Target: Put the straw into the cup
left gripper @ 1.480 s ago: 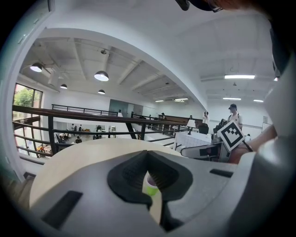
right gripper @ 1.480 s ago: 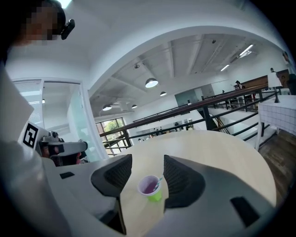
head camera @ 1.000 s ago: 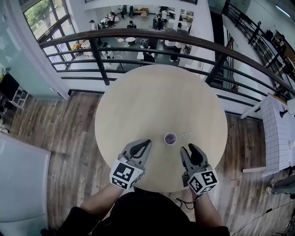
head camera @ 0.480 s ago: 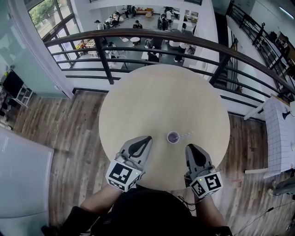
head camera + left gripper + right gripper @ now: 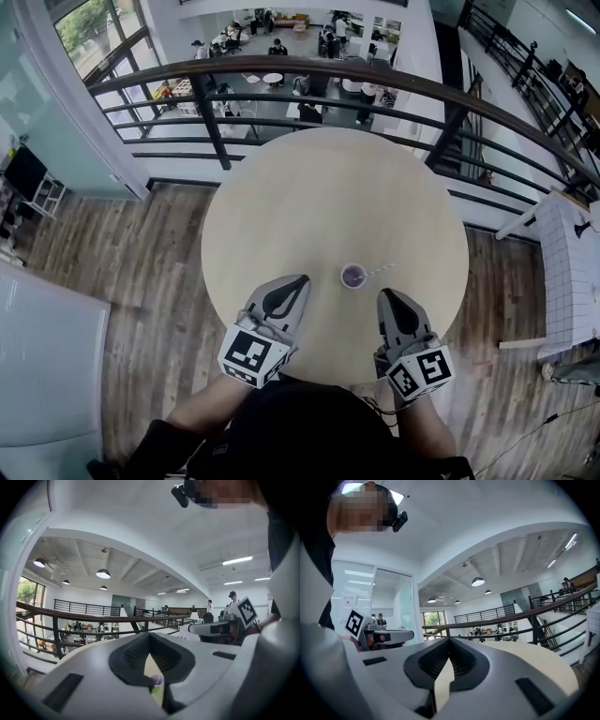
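Observation:
A small purple cup [image 5: 352,276] stands on the round beige table [image 5: 328,187], toward its near edge. A thin pale straw [image 5: 377,272] stretches from the cup's rim to the right; I cannot tell whether its end sits inside the cup. My left gripper [image 5: 301,282] hovers left of the cup, jaws together and empty. My right gripper [image 5: 386,296] is just right of and nearer than the cup, shut on nothing. In the left gripper view the cup [image 5: 156,680] shows below the closed jaws [image 5: 149,635]. The right gripper view [image 5: 449,639] shows only bare table ahead.
A dark curved railing [image 5: 309,70] runs behind the table's far edge, with a lower floor and people beyond. Wood flooring [image 5: 150,272] surrounds the table. A white gridded table [image 5: 567,272] stands at the right, and a white surface [image 5: 47,375] at the near left.
The right gripper's jaws were apart a second ago and are now together. Both grippers have drawn slightly back toward me; the cup and straw have not moved.

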Demonstrator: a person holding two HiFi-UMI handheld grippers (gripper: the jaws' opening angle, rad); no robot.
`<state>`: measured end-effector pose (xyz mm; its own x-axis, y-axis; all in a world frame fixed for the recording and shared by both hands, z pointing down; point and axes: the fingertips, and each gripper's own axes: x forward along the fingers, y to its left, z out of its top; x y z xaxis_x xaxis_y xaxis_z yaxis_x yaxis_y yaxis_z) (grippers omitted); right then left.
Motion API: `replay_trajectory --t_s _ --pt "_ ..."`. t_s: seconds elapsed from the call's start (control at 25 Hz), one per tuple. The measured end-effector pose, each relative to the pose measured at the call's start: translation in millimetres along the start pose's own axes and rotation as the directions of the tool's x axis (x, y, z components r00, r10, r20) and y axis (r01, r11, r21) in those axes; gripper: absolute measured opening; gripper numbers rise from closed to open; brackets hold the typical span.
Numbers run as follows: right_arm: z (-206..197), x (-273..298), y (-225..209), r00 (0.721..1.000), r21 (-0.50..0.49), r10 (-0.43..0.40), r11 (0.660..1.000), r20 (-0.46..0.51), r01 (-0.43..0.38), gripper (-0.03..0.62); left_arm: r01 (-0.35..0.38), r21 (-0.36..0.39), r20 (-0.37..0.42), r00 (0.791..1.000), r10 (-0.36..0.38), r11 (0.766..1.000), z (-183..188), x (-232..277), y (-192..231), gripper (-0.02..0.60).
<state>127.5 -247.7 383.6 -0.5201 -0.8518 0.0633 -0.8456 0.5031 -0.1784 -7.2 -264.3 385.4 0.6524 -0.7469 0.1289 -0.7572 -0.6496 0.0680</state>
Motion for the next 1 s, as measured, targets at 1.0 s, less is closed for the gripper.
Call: replay_trajectory --t_s 1.0 --pt "-5 4 24 1.000 -0.029 -0.019 0.999 -0.020 0.019 0.018 -0.001 -0.007 -0.006 1.000 0.001 1.000 -8 -22 15 0.003"
